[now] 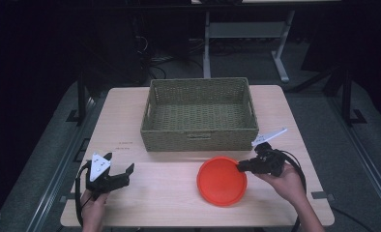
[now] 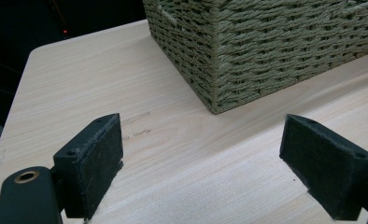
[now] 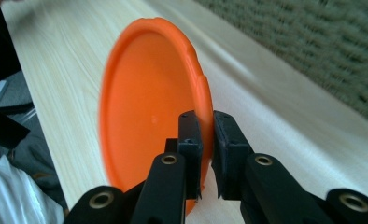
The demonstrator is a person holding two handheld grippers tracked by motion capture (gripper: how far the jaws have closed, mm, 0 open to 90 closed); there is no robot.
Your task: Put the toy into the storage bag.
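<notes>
Orange plate (image 1: 221, 181) gripped at its rim; basket (image 1: 199, 114) empty.
The right hand-held gripper (image 1: 240, 166) was clamped on it; the left hand-held gripper (image 1: 122, 170) was held wide.

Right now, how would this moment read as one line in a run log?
right gripper: shut on orange plate rim | left gripper: open, holding nothing | wicker basket: empty
</notes>
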